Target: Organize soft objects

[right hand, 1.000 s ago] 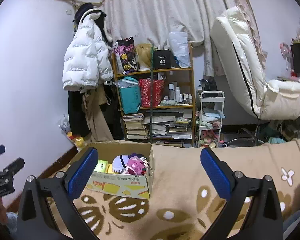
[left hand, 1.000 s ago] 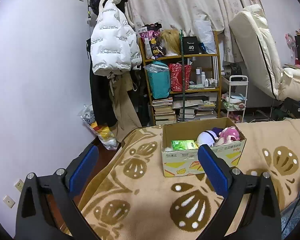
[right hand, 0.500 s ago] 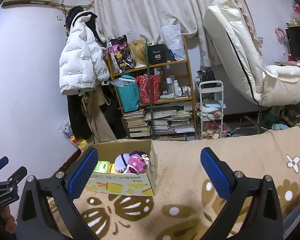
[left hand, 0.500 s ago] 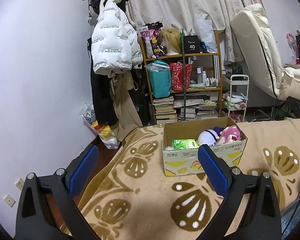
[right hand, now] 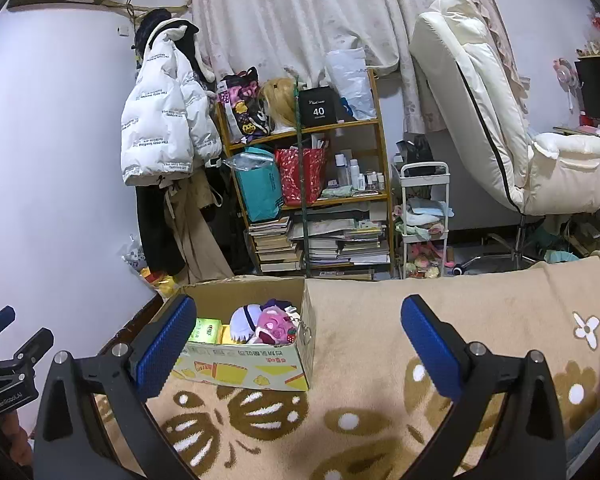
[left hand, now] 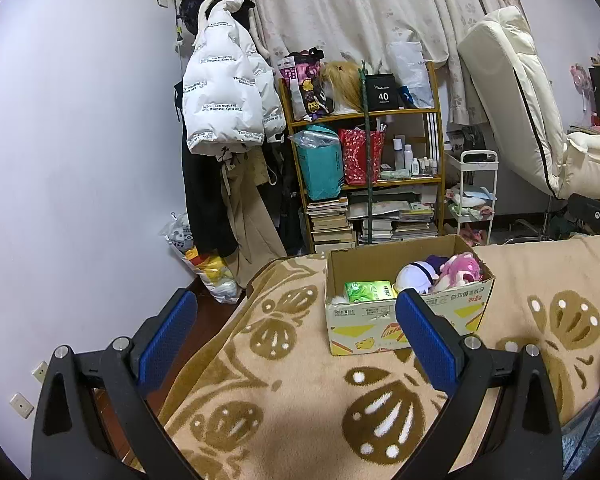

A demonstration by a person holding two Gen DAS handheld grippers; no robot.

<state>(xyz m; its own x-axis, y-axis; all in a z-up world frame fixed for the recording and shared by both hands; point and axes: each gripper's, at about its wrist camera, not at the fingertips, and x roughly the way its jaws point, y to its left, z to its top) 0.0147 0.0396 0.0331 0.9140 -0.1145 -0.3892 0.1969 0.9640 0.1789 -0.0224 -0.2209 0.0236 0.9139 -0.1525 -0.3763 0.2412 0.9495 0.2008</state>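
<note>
A cardboard box (left hand: 408,320) stands on a beige patterned blanket (left hand: 300,392). In it lie a green packet (left hand: 370,291), a white and purple plush (left hand: 414,278) and a pink plush (left hand: 460,268). My left gripper (left hand: 296,332) is open and empty, held back from the box. The right wrist view shows the same box (right hand: 252,368) with the pink plush (right hand: 276,322) and white plush (right hand: 244,318). My right gripper (right hand: 300,340) is open and empty, to the right of the box and nearer than it.
A wooden shelf (left hand: 364,176) with bags and books stands behind the bed. A white jacket (left hand: 224,108) hangs on the wall. A white rolling cart (right hand: 424,220) and a cream recliner (right hand: 500,132) stand at the right. The left gripper's body (right hand: 8,364) shows at the right view's left edge.
The right wrist view has tilted down and drawn slightly nearer the box. The left wrist view has barely moved. Both grippers stay open.
</note>
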